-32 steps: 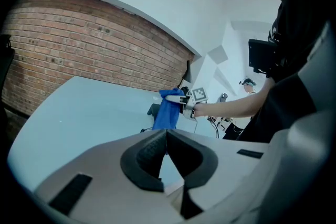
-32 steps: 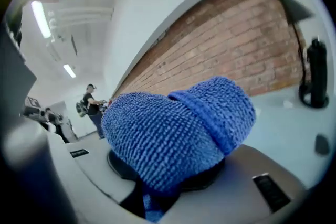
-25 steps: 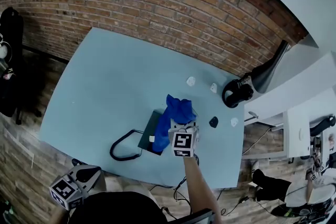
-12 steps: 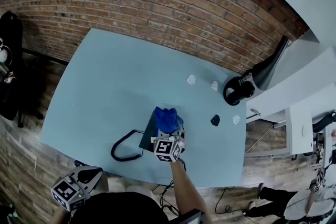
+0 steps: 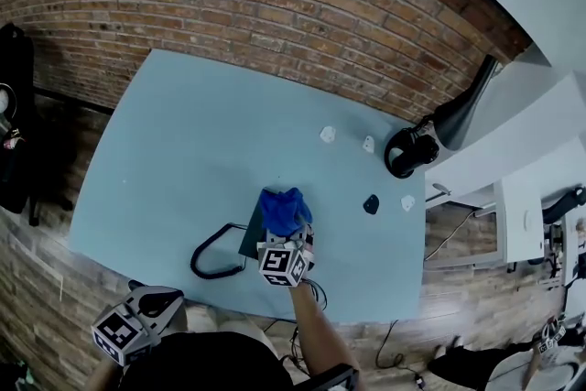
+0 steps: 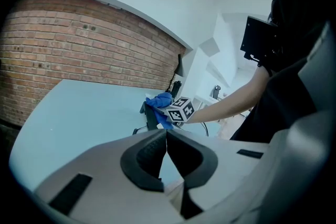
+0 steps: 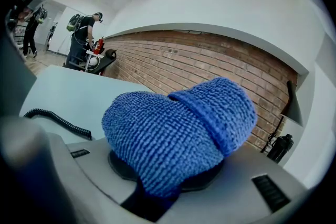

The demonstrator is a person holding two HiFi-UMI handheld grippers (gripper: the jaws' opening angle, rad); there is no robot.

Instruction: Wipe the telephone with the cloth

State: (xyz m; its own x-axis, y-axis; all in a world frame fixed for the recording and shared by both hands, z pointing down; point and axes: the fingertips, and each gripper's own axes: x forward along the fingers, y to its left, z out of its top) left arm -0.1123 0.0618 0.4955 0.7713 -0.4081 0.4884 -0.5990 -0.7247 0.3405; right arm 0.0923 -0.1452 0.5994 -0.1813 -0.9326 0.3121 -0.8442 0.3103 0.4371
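The dark telephone (image 5: 251, 239) lies near the table's front edge, with its coiled black cord (image 5: 212, 257) looping to the left. My right gripper (image 5: 287, 237) is shut on a bunched blue cloth (image 5: 283, 210), which rests over the telephone's right part. In the right gripper view the cloth (image 7: 176, 134) fills the jaws and hides the fingertips, and the cord (image 7: 58, 119) runs at the left. My left gripper (image 5: 151, 307) hangs off the table at lower left. Its jaws (image 6: 166, 136) are shut on nothing. From there I see the cloth (image 6: 159, 102) and the telephone (image 6: 150, 118).
On the light blue table (image 5: 183, 142) black headphones (image 5: 406, 154) sit at the right edge. Two small white pieces (image 5: 328, 135) lie near the back, another (image 5: 407, 202) beside a small black item (image 5: 371, 203). A brick wall (image 5: 275, 5) stands behind. People stand far off (image 7: 84, 34).
My right gripper has moved left with the cloth, from the telephone's right side onto it. The cloth has gone from stretched out to bunched up. The left gripper has barely moved.
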